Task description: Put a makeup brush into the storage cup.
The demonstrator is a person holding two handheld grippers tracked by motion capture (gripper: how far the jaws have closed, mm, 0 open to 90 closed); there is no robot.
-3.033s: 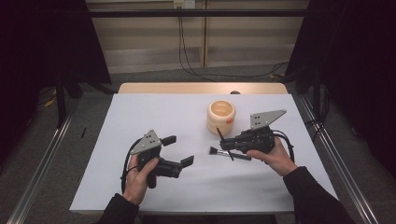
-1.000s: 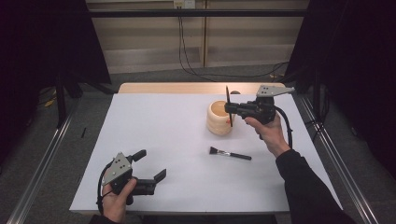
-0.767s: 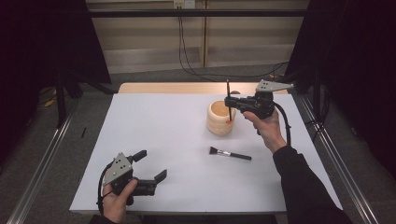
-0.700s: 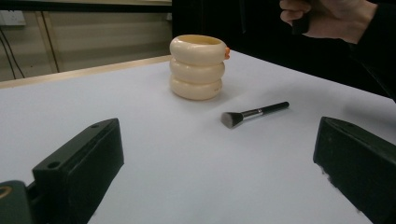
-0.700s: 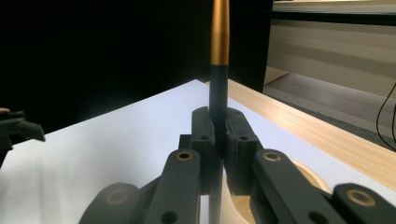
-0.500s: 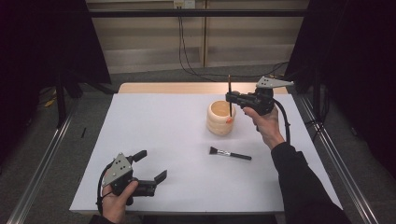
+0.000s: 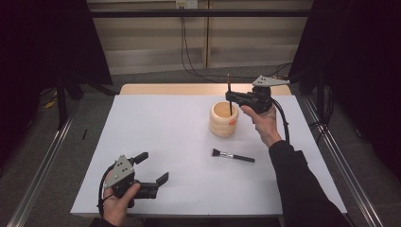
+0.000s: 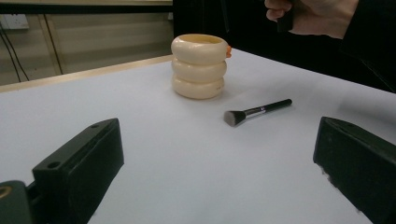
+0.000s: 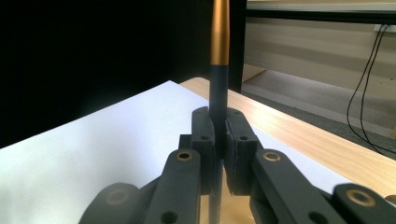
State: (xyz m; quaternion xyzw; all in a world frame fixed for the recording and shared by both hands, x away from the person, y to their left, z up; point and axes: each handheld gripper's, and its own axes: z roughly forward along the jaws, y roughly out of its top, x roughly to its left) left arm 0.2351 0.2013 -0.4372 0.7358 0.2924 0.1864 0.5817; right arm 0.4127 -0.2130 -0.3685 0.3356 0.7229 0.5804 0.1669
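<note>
High view shows my right tool (image 7: 230, 98) over the far right part of the white table (image 7: 156, 127), its jaws clamped on a slim dark brush (image 7: 229, 94) that stands upright. The lower end of that brush reaches down into the mouth of the cream ribbed cup (image 7: 223, 119), which stands on the table just left of my right hand (image 7: 263, 124). A small orange bit sits on the cup's right side near the rim.

Right gripper view has the two black jaws pressed together on the brush handle (image 9: 218, 84), dark where they pinch it and orange-gold higher up, with the cup's pale inside just below the jaws.

A second brush (image 7: 232, 155), with a flat dark head and black handle, lies flat on the table near the cup, on its near side, head pointing left. Left gripper view shows this makeup brush (image 8: 256, 111) lying apart from the cup (image 8: 199, 66).

My left tool (image 7: 151, 171) rests at the near left edge of the table, jaws wide apart with nothing between them, well apart from cup and brushes.
</note>
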